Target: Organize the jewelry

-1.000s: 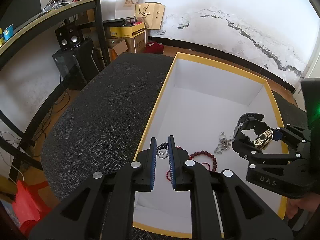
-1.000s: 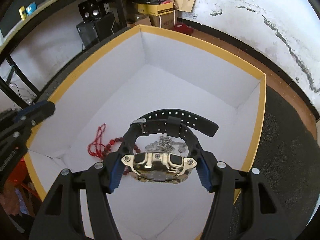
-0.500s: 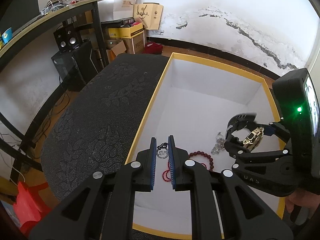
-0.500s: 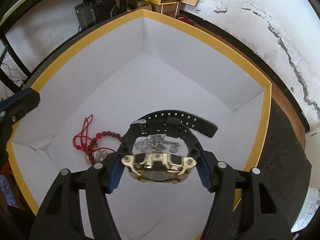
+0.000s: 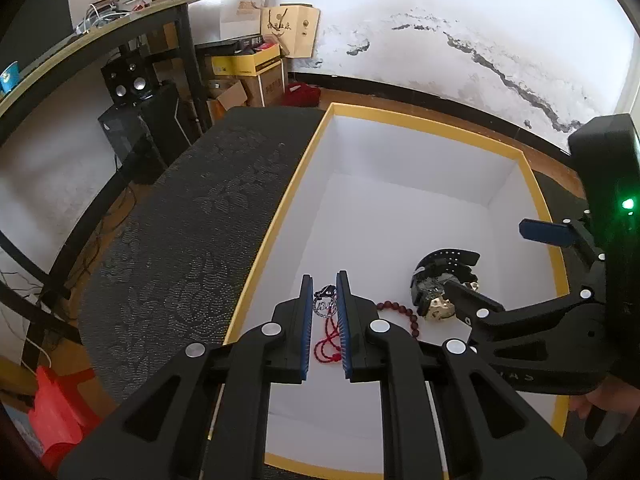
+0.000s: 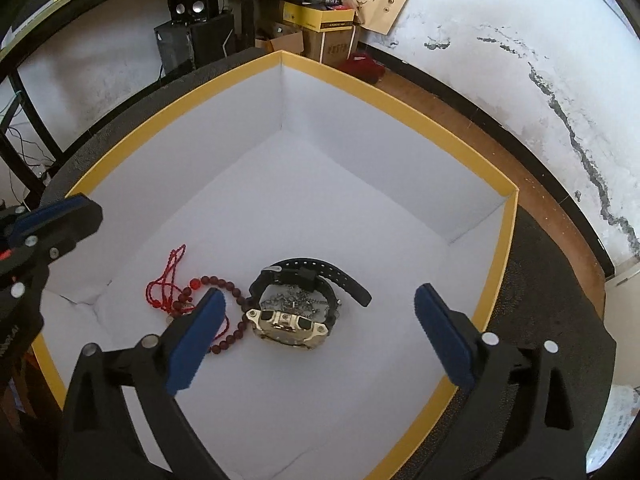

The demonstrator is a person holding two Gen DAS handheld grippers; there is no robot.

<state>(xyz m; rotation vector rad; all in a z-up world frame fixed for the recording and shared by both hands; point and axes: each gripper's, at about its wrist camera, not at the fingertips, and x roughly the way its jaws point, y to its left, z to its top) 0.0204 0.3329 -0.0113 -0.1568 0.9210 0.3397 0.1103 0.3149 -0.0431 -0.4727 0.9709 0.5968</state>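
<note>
**Watch down in box, right fingers spread wide**

Gold-cased watch (image 6: 289,325) with black strap lying on white floor of yellow-rimmed box (image 6: 508,240), near centre, case toward 6 o'clock, strap loop toward 12. Silver chain (image 6: 296,302) bunched inside the strap loop. Red bead bracelet (image 6: 230,312) with red cord touching watch at its 9 o'clock.

Right gripper (image 6: 320,332) spread wide, blue pads either side of watch, well apart from it, gripping nothing. Left gripper (image 5: 324,312) nearly closed, narrow gap, nothing clamped; hovering over a small silver pendant (image 5: 325,303) on red cord.

Writing: partial white lettering on left gripper body at 9 o'clock edge of right view, unreadable. Print on cardboard boxes (image 6: 328,20) at 12 o'clock too small to read.

Left view only: green LED (image 5: 627,203) on right gripper housing, pendant, red stool (image 5: 56,416) at 7 o'clock. Right view only: chain inside strap, watch face detail, both right pads in full.
</note>
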